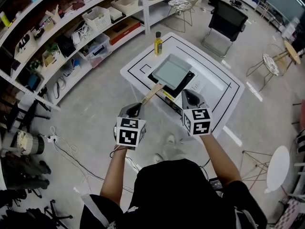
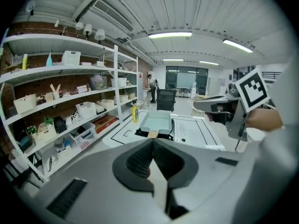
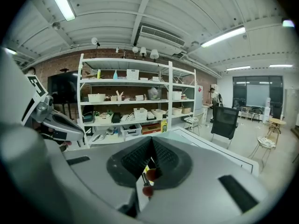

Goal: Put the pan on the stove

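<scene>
"Where is the pan (image 1: 171, 70)?"

"On the stove (image 1: 183, 86), mid-tabletop (image 1: 214, 80), its wooden handle (image 1: 151, 93) pointing near-left at the left gripper (image 1: 136, 108)."

"Held?"

"Unclear. Those fingers (image 2: 140, 160) are clenched together, and the handle's end shows just beyond them. The right gripper (image 1: 188, 93), also clenched and empty, covers the tabletop's near edge."

The square metal pan (image 1: 171, 70) is pale grey-green, its wooden handle (image 1: 151, 93) light brown; the flat stove (image 1: 185, 86) is black. The white counter (image 1: 138, 58) bears black outlines, and the oil bottle (image 1: 157, 44) is yellow with a dark cap.
</scene>
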